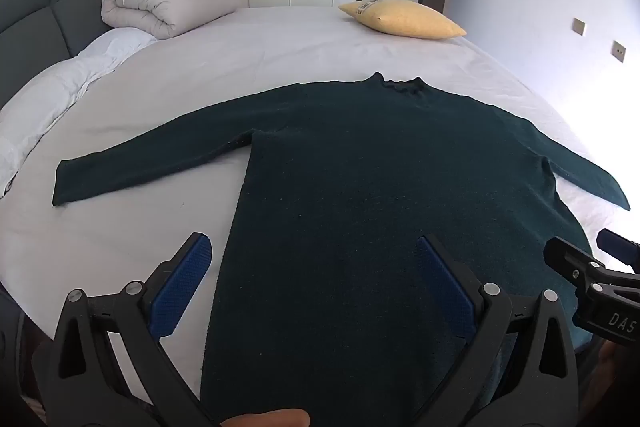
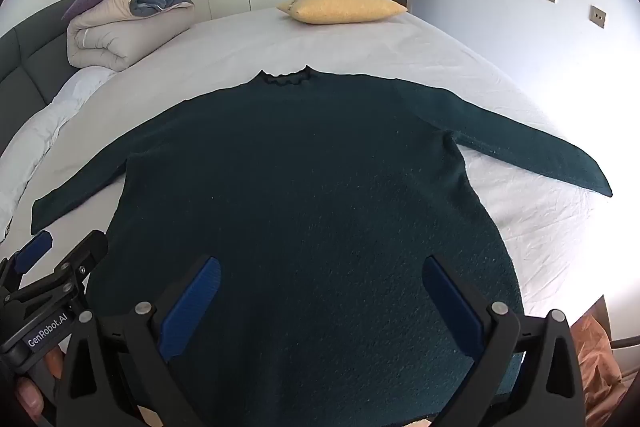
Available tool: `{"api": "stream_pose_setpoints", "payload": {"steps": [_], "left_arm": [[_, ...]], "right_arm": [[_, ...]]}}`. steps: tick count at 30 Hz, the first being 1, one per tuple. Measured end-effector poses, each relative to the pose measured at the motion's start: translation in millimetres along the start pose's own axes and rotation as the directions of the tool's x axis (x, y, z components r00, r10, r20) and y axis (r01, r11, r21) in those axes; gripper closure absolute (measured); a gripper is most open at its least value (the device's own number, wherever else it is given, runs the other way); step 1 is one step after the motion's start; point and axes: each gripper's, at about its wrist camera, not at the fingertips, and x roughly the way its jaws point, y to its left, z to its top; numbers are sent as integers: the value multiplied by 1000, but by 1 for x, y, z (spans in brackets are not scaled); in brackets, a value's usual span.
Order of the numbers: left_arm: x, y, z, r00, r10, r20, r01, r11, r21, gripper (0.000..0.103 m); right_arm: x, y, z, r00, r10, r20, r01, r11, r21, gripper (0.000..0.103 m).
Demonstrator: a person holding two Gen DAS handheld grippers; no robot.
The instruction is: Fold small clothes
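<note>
White bed sheet (image 1: 280, 39) under flat dark-green sweater (image 1: 360, 167).

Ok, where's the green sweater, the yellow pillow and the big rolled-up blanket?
green sweater (image 2: 304, 195): right wrist view, middle of its chest.
yellow pillow (image 2: 344, 5): right wrist view, middle of its top face.
rolled-up blanket (image 1: 160, 5): left wrist view, the beige outer roll.

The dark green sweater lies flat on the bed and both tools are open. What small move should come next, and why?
Probably lower the left tool to the dark green knitted sweater and grip its left sleeve to fold it inward: both sleeves lie spread out, and neither open tool holds any cloth.
</note>
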Motion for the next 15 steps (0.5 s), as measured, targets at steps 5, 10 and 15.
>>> {"api": "stream_pose_setpoints", "payload": {"steps": [5, 10, 15], "left_arm": [[2, 2, -2, 1000, -10, 6, 10, 1000, 1, 0], [-2, 1, -6, 1000, 10, 9, -11, 1000, 15, 0], [2, 1, -4, 1000, 13, 3, -13, 1000, 11, 0]], "right_arm": [[1, -1, -1, 1000, -4, -2, 4, 1000, -3, 0], [6, -1, -4, 1000, -5, -4, 5, 1000, -2, 0], [9, -4, -7, 1000, -7, -5, 7, 1000, -1, 0]]}}
